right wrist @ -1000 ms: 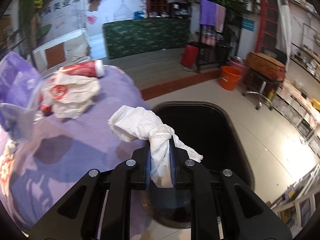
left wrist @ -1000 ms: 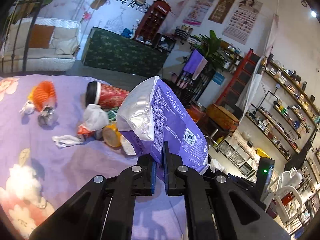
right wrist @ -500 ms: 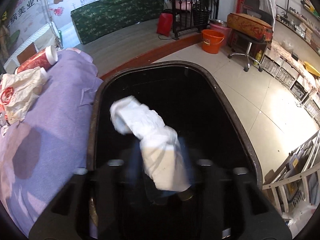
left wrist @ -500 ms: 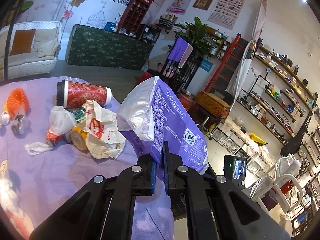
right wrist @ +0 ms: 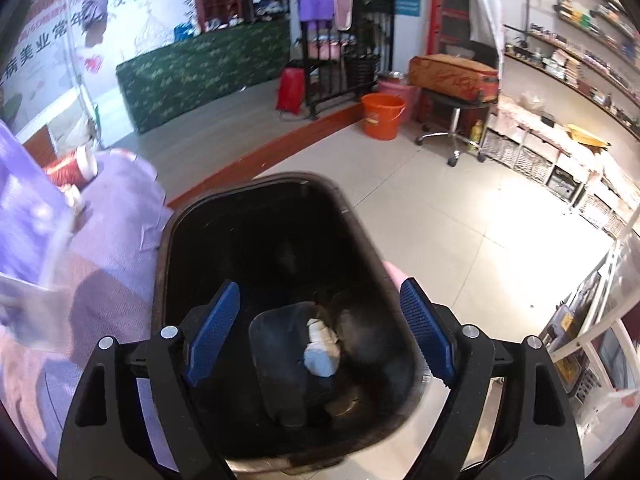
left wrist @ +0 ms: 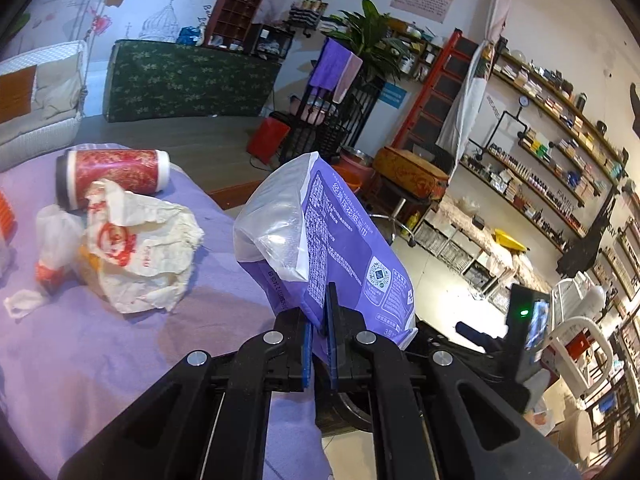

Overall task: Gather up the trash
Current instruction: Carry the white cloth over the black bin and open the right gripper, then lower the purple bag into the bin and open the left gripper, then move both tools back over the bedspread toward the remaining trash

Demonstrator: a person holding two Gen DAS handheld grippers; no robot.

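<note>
We see the left gripper (left wrist: 319,334) clamped tight on the lower edge of a purple tissue pack wrapper (left wrist: 340,248), its jaws pinched nearly together with the plastic standing up between the blue pads. The wrapper is held above the edge of the purple tablecloth (left wrist: 120,344), its clear open end toward 11 o'clock. On the cloth at 9 to 10 o'clock of the left wrist view lies more trash: a crumpled white paper wrapper with red print (left wrist: 140,248), a small white plastic bag (left wrist: 56,236) touching its left side, a bit of white tissue (left wrist: 22,302) near the frame edge, and a red patterned cup (left wrist: 114,174) lying on its side just behind the paper. In the right wrist view the right gripper (right wrist: 320,332) has its jaws wide and opening, nothing between the pads; it hangs over the black trash bin (right wrist: 176,232), which stands on the tiled floor against the tablecloth's edge. A wad of white tissue (right wrist: 322,346) lies at the bin's bottom, seen right between the open fingers, clear of both. The purple wrapper shows blurred at 9 o'clock in that view. An orange bucket (right wrist: 382,116) sits on the floor at 12 o'clock, well apart from the bin.
</note>
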